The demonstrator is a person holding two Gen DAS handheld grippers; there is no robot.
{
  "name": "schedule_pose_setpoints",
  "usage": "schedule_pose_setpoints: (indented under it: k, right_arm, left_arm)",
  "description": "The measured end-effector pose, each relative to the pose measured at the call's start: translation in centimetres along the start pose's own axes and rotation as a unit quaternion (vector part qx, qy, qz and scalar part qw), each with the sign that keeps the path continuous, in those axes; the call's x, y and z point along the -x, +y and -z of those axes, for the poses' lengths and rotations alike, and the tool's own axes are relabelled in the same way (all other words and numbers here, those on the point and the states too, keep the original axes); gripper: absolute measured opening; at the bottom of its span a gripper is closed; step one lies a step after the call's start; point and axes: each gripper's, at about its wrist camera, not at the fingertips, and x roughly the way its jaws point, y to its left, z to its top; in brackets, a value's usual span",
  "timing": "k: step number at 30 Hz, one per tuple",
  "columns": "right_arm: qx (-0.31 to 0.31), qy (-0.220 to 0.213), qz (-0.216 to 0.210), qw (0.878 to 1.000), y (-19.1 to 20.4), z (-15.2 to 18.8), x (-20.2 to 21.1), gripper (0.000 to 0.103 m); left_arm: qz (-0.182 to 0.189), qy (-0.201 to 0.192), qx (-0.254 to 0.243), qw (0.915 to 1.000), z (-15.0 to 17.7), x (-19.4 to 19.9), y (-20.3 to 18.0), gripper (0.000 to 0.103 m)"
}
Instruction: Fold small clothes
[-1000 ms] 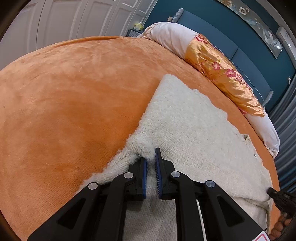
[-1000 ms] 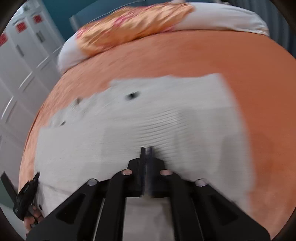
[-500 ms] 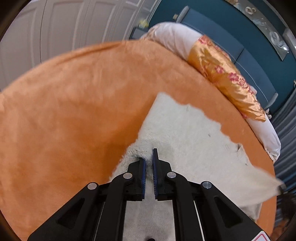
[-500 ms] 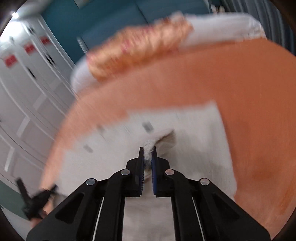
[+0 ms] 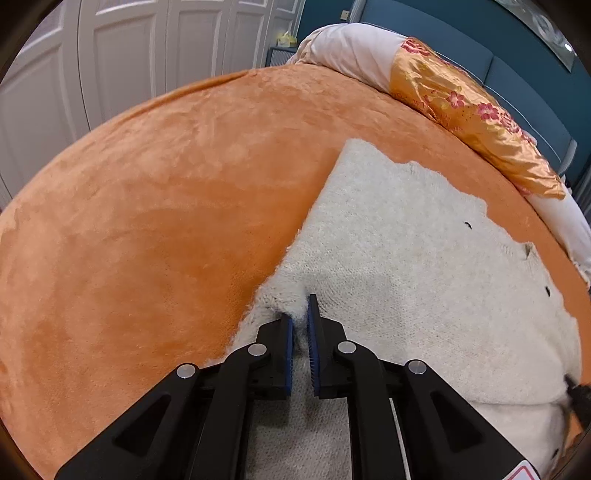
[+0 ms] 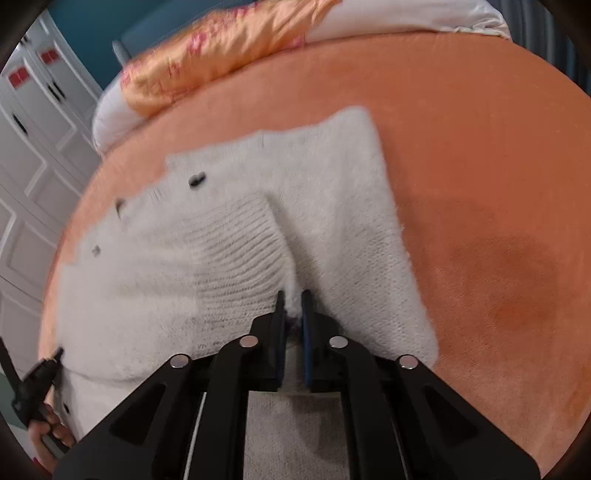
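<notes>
Lifted since before, a ribbed fold of the white knit cardigan (image 6: 236, 251) rises off the orange bed blanket (image 5: 147, 221) — left claw (image 5: 300, 325) and right claw (image 6: 293, 314), easing open, each pinch it.

An orange plush bedspread (image 5: 166, 206) fills most of both views; along its far edge, from about twelve to three o'clock in the left wrist view, lies a white bolster pillow (image 5: 351, 51) wrapped in gold floral satin (image 5: 472, 118). Behind it stands a teal wall with a padded blue headboard (image 5: 524, 70); at ten to twelve o'clock run white panelled wardrobe doors (image 5: 122, 59); grey curtains (image 6: 550, 18) hang at one o'clock in the right wrist view.
</notes>
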Motion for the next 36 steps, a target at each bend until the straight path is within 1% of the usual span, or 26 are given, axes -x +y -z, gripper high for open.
schedule_pose_setpoints:
  k: [2, 3, 4, 5, 6, 7, 10, 12, 14, 15, 17, 18, 20, 21, 22, 23, 24, 25, 26, 28, 30, 31, 32, 34, 35, 36]
  right_arm:
    - [-0.005, -0.031, 0.014, 0.999, 1.0, -0.2, 2.0, 0.009]
    - [0.003, -0.055, 0.021, 0.998, 2.4, -0.1, 3.1, 0.01]
    - [0.009, -0.065, 0.013, 0.998, 3.5, -0.3, 3.6, 0.01]
    - [0.014, -0.063, -0.01, 0.998, 5.0, -0.8, 3.6, 0.01]
    - [0.031, -0.043, -0.045, 0.998, 7.2, -1.0, 3.3, 0.01]
    - [0.05, -0.027, -0.063, 0.996, 9.1, -1.0, 2.5, 0.01]
    - [0.135, 0.015, -0.098, 0.986, 15.9, 0.1, -0.7, 0.01]
    - [0.174, 0.042, -0.089, 0.98, 18.4, 1.1, -3.3, 0.01]
    - [0.193, 0.062, -0.059, 0.977, 18.4, 1.7, -5.3, 0.008]
    - [0.192, 0.061, -0.042, 0.979, 17.0, 1.8, -5.7, 0.005]
    - [0.16, 0.05, -0.048, 0.985, 13.5, 0.9, -5.2, 0.0]
    - [0.13, 0.042, -0.034, 0.99, 10.8, 0.1, -4.5, 0.0]
    - [0.06, 0.031, -0.029, 0.997, 4.8, -1.2, -2.4, 0.0]
    - [0.035, 0.027, -0.015, 0.999, 2.6, -1.5, -1.4, 0.0]
    - [0.007, 0.019, 0.019, 1.0, 0.2, -1.8, -0.1, 0.0]
    - [-0.014, 0.015, 0.035, 0.999, -1.5, -1.9, 0.9, 0.002]
    - [-0.052, 0.011, 0.027, 0.998, -4.2, -1.7, 2.7, 0.0]
    - [-0.079, 0.004, 0.012, 0.997, -5.8, -1.1, 4.5, 0.0]
    - [-0.087, -0.007, 0.018, 0.996, -6.8, -0.3, 6.7, 0.006]
    - [-0.074, -0.025, 0.03, 0.996, -7.7, 1.6, 10.4, 0.007]
    - [-0.063, -0.029, 0.037, 0.997, -7.8, 5.0, 13.7, 0.017]
    - [-0.063, -0.025, 0.036, 0.997, -8.3, 6.6, 15.1, 0.027]
    - [-0.064, -0.019, 0.032, 0.997, -8.5, 8.0, 16.3, 0.032]
    - [-0.062, 0.001, 0.029, 0.998, -9.7, 11.8, 18.6, 0.035]
    - [-0.064, 0.012, 0.03, 0.997, -10.3, 13.1, 19.6, 0.036]
    - [-0.07, 0.028, 0.024, 0.997, -10.3, 15.3, 20.5, 0.037]
  left_arm:
    - [0.005, -0.009, 0.0, 0.9999, 0.3, -0.2, 0.3, 0.011]
    - [0.008, -0.014, 0.002, 0.9999, 0.4, 0.0, 0.3, 0.011]
    - [0.009, -0.016, 0.002, 0.9998, 0.3, -0.6, 0.6, 0.011]
    - [0.008, -0.018, 0.0, 0.9998, 0.3, -0.6, 0.5, 0.011]
    - [0.005, -0.02, -0.003, 0.9998, 0.4, -0.5, 0.3, 0.011]
    - [0.003, -0.021, -0.005, 0.9998, 0.4, -0.6, 0.3, 0.011]
    - [0.0, -0.024, -0.01, 0.9997, 0.5, -0.7, 0.1, 0.011]
    - [0.001, -0.025, -0.01, 0.9996, 0.5, -0.8, 0.2, 0.011]
    - [0.003, -0.025, -0.012, 0.9996, 0.6, -1.0, 0.2, 0.011]
    - [0.005, -0.026, -0.012, 0.9996, 0.6, -1.1, 0.3, 0.011]
    - [0.011, -0.028, -0.009, 0.9995, 0.7, -1.2, 0.4, 0.011]
    - [0.015, -0.029, -0.007, 0.9994, 0.7, -1.2, 0.6, 0.011]
    - [0.023, -0.031, -0.003, 0.9993, 0.7, -1.4, 0.8, 0.012]
    - [0.024, -0.031, -0.002, 0.9992, 0.7, -1.4, 0.8, 0.012]
    - [0.023, -0.031, -0.002, 0.9993, 0.7, -1.5, 0.8, 0.012]
    - [0.022, -0.031, -0.003, 0.9993, 0.7, -1.5, 0.7, 0.012]
    - [0.022, -0.03, -0.003, 0.9993, 0.7, -1.4, 0.7, 0.012]
    - [0.023, -0.03, -0.002, 0.9993, 0.6, -1.3, 0.7, 0.012]
    - [0.025, -0.029, 0.0, 0.9993, 0.6, -1.2, 0.7, 0.012]
    - [0.04, -0.02, 0.005, 0.999, 0.5, -0.3, 0.9, 0.013]
    - [0.057, -0.009, 0.004, 0.9983, 1.0, 1.2, 1.4, 0.016]
    - [0.06, 0.003, 0.002, 0.9982, 1.7, 2.5, 1.9, 0.024]
    - [0.061, 0.013, 0.0, 0.9981, 2.4, 3.4, 2.4, 0.033]
    - [0.065, 0.025, -0.002, 0.9976, 4.9, 6.6, 4.2, 0.044]
    - [0.066, 0.029, 0.0, 0.9974, 5.7, 7.6, 4.9, 0.048]
    - [0.068, 0.036, 0.004, 0.997, 6.9, 8.9, 5.9, 0.05]
